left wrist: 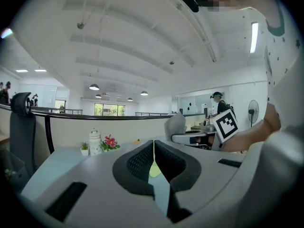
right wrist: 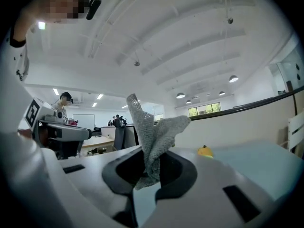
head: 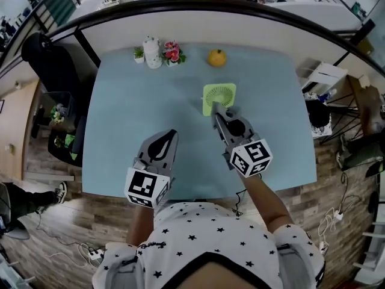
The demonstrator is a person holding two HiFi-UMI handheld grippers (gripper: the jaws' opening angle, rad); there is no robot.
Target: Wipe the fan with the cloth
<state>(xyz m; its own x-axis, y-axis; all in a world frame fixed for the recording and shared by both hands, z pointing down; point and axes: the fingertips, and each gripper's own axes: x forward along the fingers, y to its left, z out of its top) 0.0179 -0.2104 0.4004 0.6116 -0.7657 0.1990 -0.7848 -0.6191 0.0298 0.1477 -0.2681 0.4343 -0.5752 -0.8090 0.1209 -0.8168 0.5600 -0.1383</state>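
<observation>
A small green fan (head: 219, 95) stands on the light-blue table (head: 132, 113), right of centre. My right gripper (head: 218, 115) is just in front of the fan, its tips at the fan's near edge. It is shut on a grey cloth (right wrist: 153, 133), which sticks up out of the jaws in the right gripper view. In the head view the cloth is barely visible. My left gripper (head: 172, 135) hovers over the table to the lower left of the fan, apart from it. Its jaws are shut with nothing in them (left wrist: 154, 148); a sliver of the green fan (left wrist: 155, 170) shows behind them.
Along the table's far edge stand a small green plant (head: 139, 54), a white pot (head: 151, 52), red flowers (head: 172, 53) and an orange fruit (head: 217, 58). A black chair (head: 51, 59) is at the left. The table's near edge runs just under my grippers.
</observation>
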